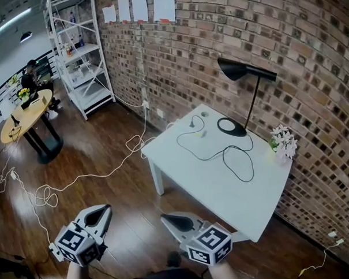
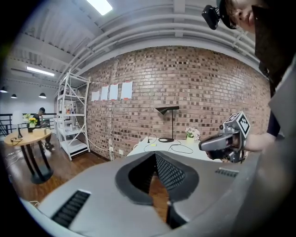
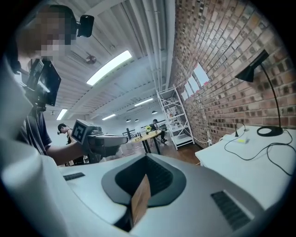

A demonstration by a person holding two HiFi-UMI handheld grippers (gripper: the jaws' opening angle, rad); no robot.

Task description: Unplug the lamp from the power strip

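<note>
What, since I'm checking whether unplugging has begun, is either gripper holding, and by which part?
Nothing: the left gripper and right gripper are both shut on empty air, short of the table.

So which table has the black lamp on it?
The white square table by the brick wall: the black desk lamp stands on it. The round wooden table far off carries yellow flowers instead.

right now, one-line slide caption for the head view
Shut left gripper and shut right gripper short of a white square table bearing a black desk lamp
</note>
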